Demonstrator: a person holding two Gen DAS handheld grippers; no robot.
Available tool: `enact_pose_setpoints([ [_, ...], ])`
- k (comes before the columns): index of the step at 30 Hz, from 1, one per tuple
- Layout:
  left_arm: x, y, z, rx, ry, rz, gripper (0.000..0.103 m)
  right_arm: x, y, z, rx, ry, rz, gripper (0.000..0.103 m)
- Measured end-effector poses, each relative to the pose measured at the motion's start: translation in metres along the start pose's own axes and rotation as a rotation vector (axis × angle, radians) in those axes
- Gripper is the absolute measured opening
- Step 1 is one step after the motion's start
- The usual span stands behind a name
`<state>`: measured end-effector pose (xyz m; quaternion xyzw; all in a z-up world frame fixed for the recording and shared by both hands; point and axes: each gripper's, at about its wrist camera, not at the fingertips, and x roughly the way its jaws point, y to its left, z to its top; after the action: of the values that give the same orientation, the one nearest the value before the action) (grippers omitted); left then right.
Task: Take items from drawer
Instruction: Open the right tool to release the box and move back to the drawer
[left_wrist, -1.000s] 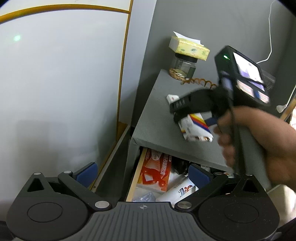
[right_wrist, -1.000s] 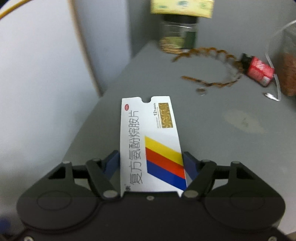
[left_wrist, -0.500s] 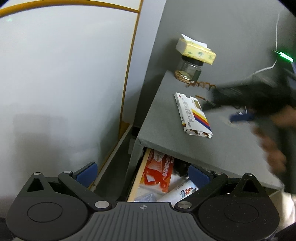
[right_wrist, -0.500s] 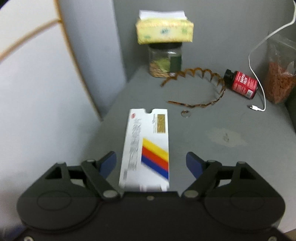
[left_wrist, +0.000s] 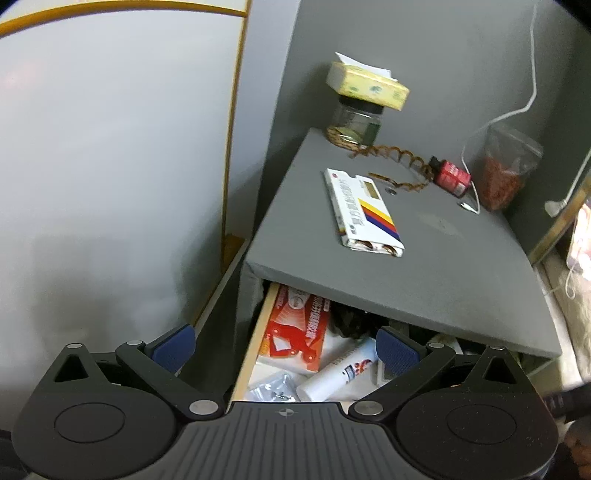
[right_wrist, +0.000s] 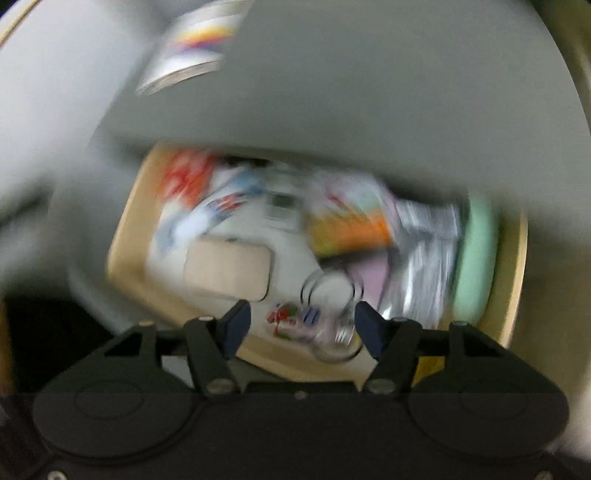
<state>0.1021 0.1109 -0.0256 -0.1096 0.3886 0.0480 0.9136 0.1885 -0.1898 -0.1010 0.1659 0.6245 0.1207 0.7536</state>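
Note:
The open wooden drawer (left_wrist: 255, 332) under the grey cabinet top (left_wrist: 424, 266) holds a red and white box (left_wrist: 295, 332), a white tube (left_wrist: 340, 373) and several other packets. A white medicine box with yellow, red and blue stripes (left_wrist: 364, 212) lies on the cabinet top. My left gripper (left_wrist: 284, 345) is open and empty, above the drawer's left side. My right gripper (right_wrist: 301, 326) is open and empty, looking down into the drawer (right_wrist: 122, 251); its view is blurred by motion. There the striped box (right_wrist: 192, 48) shows at the top left.
On the cabinet top stand a glass jar (left_wrist: 356, 123) with a tissue pack (left_wrist: 369, 86) on it, a brown spiral hair band (left_wrist: 402, 162), a small red bottle (left_wrist: 450, 175), a white cable (left_wrist: 476, 184) and a bag of red bits (left_wrist: 506, 173). A white wall (left_wrist: 110, 147) is at the left.
My right gripper let go of the striped medicine box on the cabinet top, opened, and swung down over the open drawer. My left gripper stayed open over the drawer.

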Motion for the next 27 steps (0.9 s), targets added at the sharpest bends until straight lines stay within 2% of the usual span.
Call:
enact_pose_setpoints([
  [2,0.0,-0.004,-0.002,0.015,0.002,0.0,0.103,0.008,-0.027,-0.003,0.229,0.018,0.058,0.062],
  [4,0.0,-0.006,-0.003,0.025,0.002,0.001,0.103,0.019,-0.04,-0.01,0.359,0.025,0.089,0.062],
  [9,0.0,-0.012,-0.008,0.062,0.002,0.014,0.103,0.036,-0.046,-0.015,0.457,0.021,0.021,0.061],
  [15,0.003,-0.019,-0.01,0.1,0.013,0.008,0.103,0.056,-0.04,-0.013,0.464,0.021,-0.034,0.062],
  [18,0.002,-0.023,-0.01,0.112,0.006,0.001,0.103,0.068,-0.033,-0.013,0.415,0.033,-0.062,0.052],
  [23,0.002,-0.025,-0.011,0.12,0.007,-0.001,0.103,0.073,-0.034,-0.008,0.39,0.03,-0.047,0.039],
  [26,0.002,-0.024,-0.011,0.118,0.006,0.0,0.103,0.068,-0.026,-0.004,0.33,0.001,-0.014,0.032],
  [27,0.002,-0.023,-0.011,0.113,0.006,0.001,0.103,0.064,-0.018,-0.002,0.252,-0.023,-0.014,0.032],
])
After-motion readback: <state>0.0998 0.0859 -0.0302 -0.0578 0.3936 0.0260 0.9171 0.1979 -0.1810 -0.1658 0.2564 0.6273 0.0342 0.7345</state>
